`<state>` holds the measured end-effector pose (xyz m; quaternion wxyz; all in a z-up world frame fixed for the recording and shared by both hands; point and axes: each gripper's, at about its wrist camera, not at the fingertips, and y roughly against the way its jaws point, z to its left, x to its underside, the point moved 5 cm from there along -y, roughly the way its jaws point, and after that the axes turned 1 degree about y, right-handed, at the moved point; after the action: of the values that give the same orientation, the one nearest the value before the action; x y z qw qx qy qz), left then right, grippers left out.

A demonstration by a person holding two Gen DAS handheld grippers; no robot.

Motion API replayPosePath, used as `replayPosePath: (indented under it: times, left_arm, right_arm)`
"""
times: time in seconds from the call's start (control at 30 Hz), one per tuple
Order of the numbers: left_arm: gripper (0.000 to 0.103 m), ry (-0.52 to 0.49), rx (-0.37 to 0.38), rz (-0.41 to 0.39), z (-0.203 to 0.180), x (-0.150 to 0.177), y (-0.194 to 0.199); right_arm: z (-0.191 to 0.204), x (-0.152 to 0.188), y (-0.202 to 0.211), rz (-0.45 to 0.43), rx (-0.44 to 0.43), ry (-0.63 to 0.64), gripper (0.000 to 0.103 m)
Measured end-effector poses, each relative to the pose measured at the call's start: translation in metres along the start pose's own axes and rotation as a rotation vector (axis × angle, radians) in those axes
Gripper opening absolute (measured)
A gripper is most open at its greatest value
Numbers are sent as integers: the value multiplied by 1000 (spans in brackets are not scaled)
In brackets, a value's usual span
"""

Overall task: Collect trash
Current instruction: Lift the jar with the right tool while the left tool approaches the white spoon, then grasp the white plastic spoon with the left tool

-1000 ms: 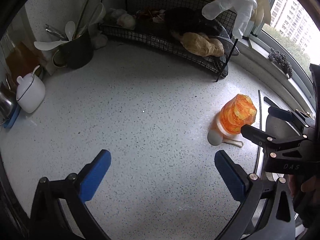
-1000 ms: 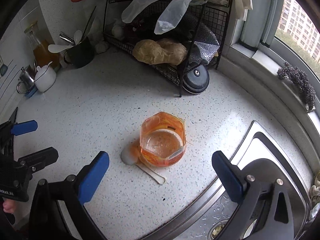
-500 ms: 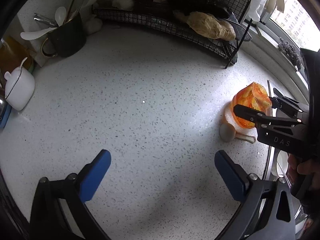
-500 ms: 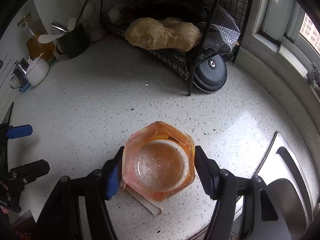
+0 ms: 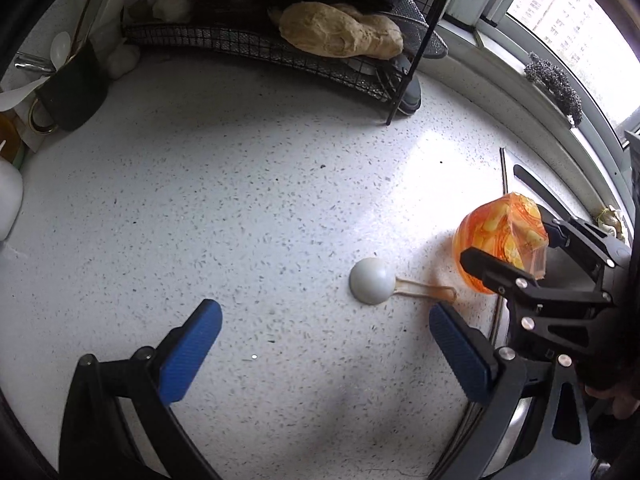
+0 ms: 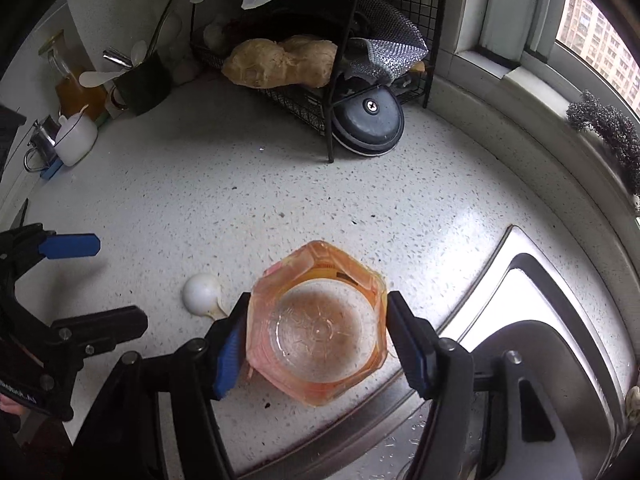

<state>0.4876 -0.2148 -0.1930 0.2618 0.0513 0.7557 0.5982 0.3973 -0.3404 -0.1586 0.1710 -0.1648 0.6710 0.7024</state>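
An orange translucent plastic cup [image 6: 316, 320], empty with a smeared bottom, sits between the pads of my right gripper [image 6: 316, 330], which is shut on it at the counter's edge by the sink. In the left wrist view the cup [image 5: 500, 236] leans slightly in that right gripper [image 5: 520, 248]. A white plastic spoon [image 5: 370, 286] lies bowl-down on the speckled counter beside the cup, also visible as the spoon [image 6: 200, 292] in the right wrist view. My left gripper [image 5: 322, 320] hangs open just above the counter, close in front of the spoon, with nothing between its fingers.
A black wire rack [image 5: 304, 46] with a tan lump [image 5: 340, 34] stands at the back, a round dark lid [image 6: 368, 124] leaning under it. A black utensil holder [image 5: 74, 88] and white pot [image 6: 76, 140] stand at left. The steel sink [image 6: 540, 320] lies to the right, below the windowsill.
My right gripper came down around the orange cup and closed on it. My left gripper moved toward the spoon and lower, so the spoon now lies just ahead of its open fingers.
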Motion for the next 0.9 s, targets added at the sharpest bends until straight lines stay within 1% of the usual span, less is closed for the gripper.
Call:
replayPosePath:
  times: [0.13,0.23,0.4,0.47,0.53,0.6,0.7,0.77,0.8,0.83,0.87,0.9]
  left_arm:
    - [103,33,5,11,-11,-2,-12]
    - [103,40,-24,16,-21,-3,-21]
    - [103,85,-65,24,-31,-6,-37]
    - [102,124,-82,26,-28,-6,-43]
    - [103,145,-108,-6,-22,-8,-43]
    - [103,149,-137,-13,-20,-11,-44]
    - [103,131,-185,3,-23,-11,-48]
    - [102,142,-187,0,-25,-5,-46]
    - [101,138,-187,-4,-24,-2,-44]
    - [94,135,-195,-10,-24,-1,-42]
    - [89,122,-215,-22,-24,0,-39]
    - [77,122,-214,-30,-23,1,-35]
  right_arm:
    - [-11,6,19,-28,4,-28,62]
    - [-17,12,29,-35,9,-21,62]
    - [-29,25,30,-30,10,-26,62]
    - [-35,29,28,-26,9,-45,62]
    - [-41,32,25,-19,17,-57,62]
    - [-45,36,23,-11,14,-65,62]
    - [-49,39,19,-1,-2,-76,63]
    - [-49,38,19,-9,-10,-80,63]
    - [-49,37,19,-9,-15,-83,63]
    - [-49,36,19,-9,-20,-88,63]
    - [-49,36,19,-10,-25,-95,63]
    - [-48,36,20,-13,-30,-104,63]
